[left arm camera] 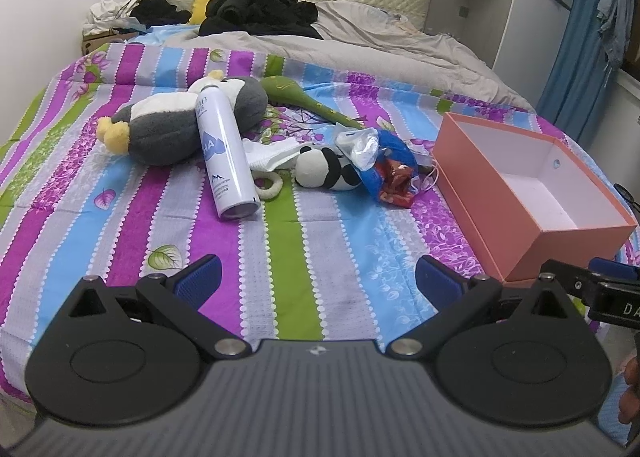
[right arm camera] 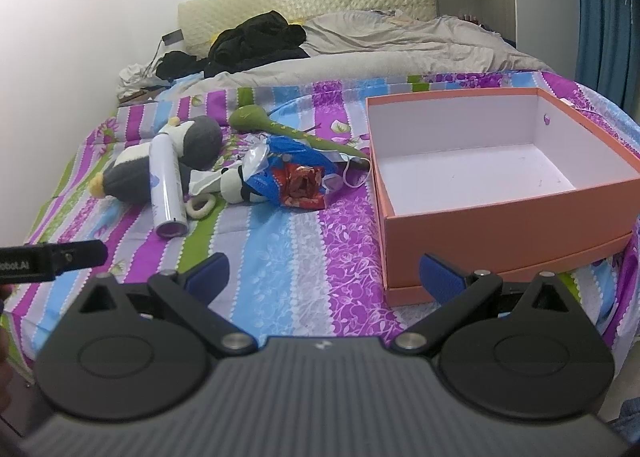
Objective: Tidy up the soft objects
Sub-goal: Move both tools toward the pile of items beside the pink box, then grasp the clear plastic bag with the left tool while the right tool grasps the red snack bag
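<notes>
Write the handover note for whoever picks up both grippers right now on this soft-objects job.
Left gripper: jaws open, empty, low over the bedspread.
Right gripper: jaws open, empty, near the orange box.
The box holds nothing.
Grey plush, panda plush and green plush lie in a pile mid-bed, with a spray can across the grey plush and a snack bag against the panda.
Done: nothing.
Left: everything.

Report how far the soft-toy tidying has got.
Nothing looks done: the orange box is empty. Nothing is in hand: the left hand-held gripper and right hand-held gripper are both open over the bedspread. Left: the grey plush, panda plush and green plush lie among the clutter.
</notes>
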`<state>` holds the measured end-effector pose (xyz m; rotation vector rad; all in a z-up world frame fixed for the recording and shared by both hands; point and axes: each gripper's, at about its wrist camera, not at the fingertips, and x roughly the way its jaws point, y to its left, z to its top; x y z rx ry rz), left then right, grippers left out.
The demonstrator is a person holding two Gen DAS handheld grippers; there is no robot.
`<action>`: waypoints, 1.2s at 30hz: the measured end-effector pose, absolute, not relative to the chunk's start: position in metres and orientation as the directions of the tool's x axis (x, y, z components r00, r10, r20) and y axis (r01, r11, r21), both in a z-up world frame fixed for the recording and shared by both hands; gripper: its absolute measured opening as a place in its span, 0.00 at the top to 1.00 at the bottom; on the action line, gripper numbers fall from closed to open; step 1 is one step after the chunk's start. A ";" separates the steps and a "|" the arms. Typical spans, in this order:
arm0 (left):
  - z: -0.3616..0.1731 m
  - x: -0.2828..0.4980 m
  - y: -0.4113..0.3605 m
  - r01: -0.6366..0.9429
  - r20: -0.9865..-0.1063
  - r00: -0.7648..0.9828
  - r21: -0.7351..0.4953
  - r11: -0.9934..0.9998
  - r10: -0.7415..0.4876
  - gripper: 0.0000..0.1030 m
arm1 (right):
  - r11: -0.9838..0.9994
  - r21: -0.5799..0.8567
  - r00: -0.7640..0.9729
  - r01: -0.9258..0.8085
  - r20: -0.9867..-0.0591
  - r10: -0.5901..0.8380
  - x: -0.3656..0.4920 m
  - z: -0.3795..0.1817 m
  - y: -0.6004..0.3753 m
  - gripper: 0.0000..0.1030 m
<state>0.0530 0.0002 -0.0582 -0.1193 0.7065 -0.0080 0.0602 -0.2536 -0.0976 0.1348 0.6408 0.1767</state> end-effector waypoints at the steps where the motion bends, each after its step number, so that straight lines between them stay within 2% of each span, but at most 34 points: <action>1: -0.059 0.053 0.000 -0.034 -0.648 0.760 -0.111 0.993 -0.047 0.00 | 0.976 0.180 0.786 -0.122 -0.583 0.206 0.060 -0.098 -0.254 0.00; 18: -0.084 0.081 0.000 -0.029 -0.673 0.738 -0.109 0.994 -0.052 0.00 | 0.978 0.198 0.793 -0.070 -0.584 0.174 0.080 -0.120 -0.260 0.00; 26: -0.108 0.112 -0.003 -0.032 -0.681 0.729 -0.135 0.990 -0.069 0.00 | 0.971 0.240 0.835 -0.017 -0.531 0.145 0.105 -0.132 -0.272 0.00; 36: -0.135 0.145 -0.005 -0.036 -0.696 0.712 -0.167 0.985 -0.091 0.00 | 0.980 0.197 0.847 0.016 -0.524 0.091 0.125 -0.147 -0.268 0.00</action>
